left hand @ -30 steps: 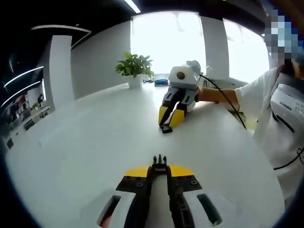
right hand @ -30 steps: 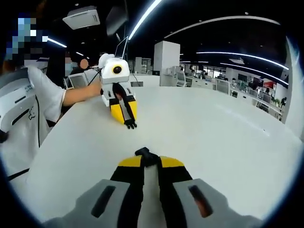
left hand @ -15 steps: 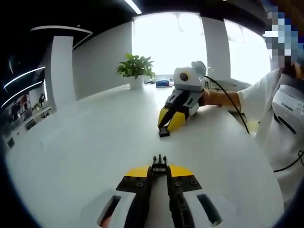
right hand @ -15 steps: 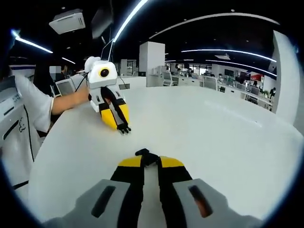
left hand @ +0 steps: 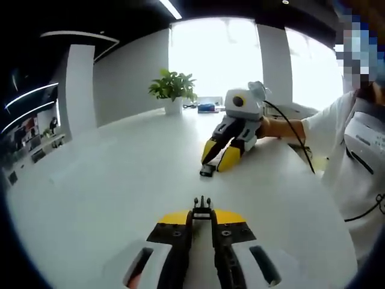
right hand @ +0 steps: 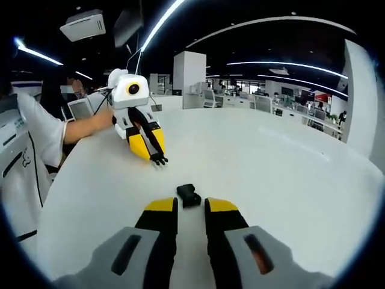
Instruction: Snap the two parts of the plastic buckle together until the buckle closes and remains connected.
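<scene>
the pronged half of the black plastic buckle sits pinched between the tips of the left hand-held gripper, its prongs pointing out over the white counter. the same gripper shows in the right gripper view, low over the counter, with the small black part at its yellow tips. the other buckle half lies loose on the counter just ahead of the right hand-held gripper, whose jaws stand a little apart and hold nothing. in the left gripper view that half seems to rest on the counter just below the right gripper's yellow tips, though it is small there. a person's forearm in a white sleeve reaches in behind it. a potted plant stands at the counter's far edge before bright windows.
</scene>
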`<action>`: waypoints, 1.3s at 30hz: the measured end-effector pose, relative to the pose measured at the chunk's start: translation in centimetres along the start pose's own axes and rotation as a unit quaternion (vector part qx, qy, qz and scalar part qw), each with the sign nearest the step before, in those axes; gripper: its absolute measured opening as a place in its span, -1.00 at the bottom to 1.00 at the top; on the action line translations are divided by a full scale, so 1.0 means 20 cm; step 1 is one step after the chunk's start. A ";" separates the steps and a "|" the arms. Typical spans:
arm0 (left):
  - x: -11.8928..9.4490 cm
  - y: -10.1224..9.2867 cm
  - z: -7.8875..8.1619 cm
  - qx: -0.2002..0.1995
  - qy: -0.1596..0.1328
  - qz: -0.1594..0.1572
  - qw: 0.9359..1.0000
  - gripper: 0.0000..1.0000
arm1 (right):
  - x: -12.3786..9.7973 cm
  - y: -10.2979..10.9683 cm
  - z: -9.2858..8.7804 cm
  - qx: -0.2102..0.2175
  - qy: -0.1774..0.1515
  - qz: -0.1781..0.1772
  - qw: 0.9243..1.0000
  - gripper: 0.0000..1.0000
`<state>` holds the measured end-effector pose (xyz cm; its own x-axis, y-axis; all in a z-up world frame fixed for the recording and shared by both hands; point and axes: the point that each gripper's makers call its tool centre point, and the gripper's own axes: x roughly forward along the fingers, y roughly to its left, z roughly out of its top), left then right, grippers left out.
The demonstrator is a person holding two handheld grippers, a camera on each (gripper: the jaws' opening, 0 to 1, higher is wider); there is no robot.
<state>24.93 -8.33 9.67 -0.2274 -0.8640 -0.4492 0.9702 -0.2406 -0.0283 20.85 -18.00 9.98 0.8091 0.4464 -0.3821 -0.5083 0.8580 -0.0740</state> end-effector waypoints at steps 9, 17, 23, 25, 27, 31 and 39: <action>0.00 -0.01 0.00 0.005 0.001 -0.001 1.000 -0.77 | 0.00 -0.01 0.04 0.011 -0.014 0.033 0.999 -0.58; -0.01 -0.02 0.01 0.005 -0.007 -0.006 1.000 -0.77 | 0.01 0.00 0.02 0.006 -0.011 0.045 0.999 -0.63; -0.01 -0.01 0.02 0.008 -0.008 -0.004 1.000 -0.77 | 0.02 0.00 0.01 -0.005 -0.003 0.046 0.999 -0.70; -0.01 -0.01 0.02 0.008 -0.008 -0.005 1.000 -0.77 | 0.02 0.00 0.01 -0.006 -0.002 0.046 0.999 -0.75; -0.01 -0.02 0.01 0.008 -0.008 -0.005 1.000 -0.77 | 0.02 0.00 0.01 -0.008 -0.003 0.046 0.999 -0.77; -0.01 -0.03 0.02 0.009 -0.008 -0.006 1.000 -0.77 | 0.02 0.00 0.02 -0.012 -0.006 0.044 0.999 -0.77; -0.01 -0.05 0.02 0.005 -0.009 -0.014 1.000 -0.77 | 0.05 0.08 0.07 -0.023 -0.017 0.072 0.997 -0.78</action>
<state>23.90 -8.11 10.16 -0.2554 -0.8650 -0.4318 0.9627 -0.2688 -0.0309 21.28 -15.90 10.83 0.7361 0.5726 -0.3610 -0.6318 0.7726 -0.0627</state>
